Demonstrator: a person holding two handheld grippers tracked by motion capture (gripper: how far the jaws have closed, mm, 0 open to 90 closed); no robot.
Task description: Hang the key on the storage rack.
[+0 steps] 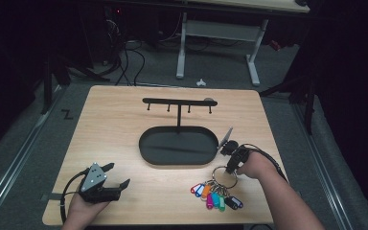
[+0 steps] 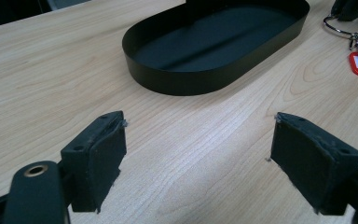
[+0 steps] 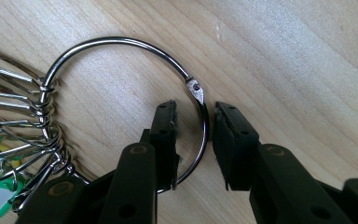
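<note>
The right hand-held gripper [image 3: 193, 140] stands over the ring [image 3: 121, 51] on the desk [image 1: 120, 143], near the front right corner, its jaws a little apart with the ring's wire running between them, just below the hinge [image 3: 196, 91]. They look not yet pressed on the wire, though the angle makes that hard to judge.

The wire is thin, round and flat on the desk, so closing jaws could skid over it and nip nothing, or pinch the hinge and spring the ring open. If it lifts, the bunch of tags [image 1: 216, 196] hanging on the far side would swing and could twist the ring in the pads or drag it out. The tray [image 1: 146, 143] and the hook stand [image 1: 178, 101] sit close behind; a swinging bunch might knock them.

The left hand-held gripper [image 2: 196, 140] rests wide apart, holding nothing, at the front left.

No brand, label or writing can be read; the tags look blank.
</note>
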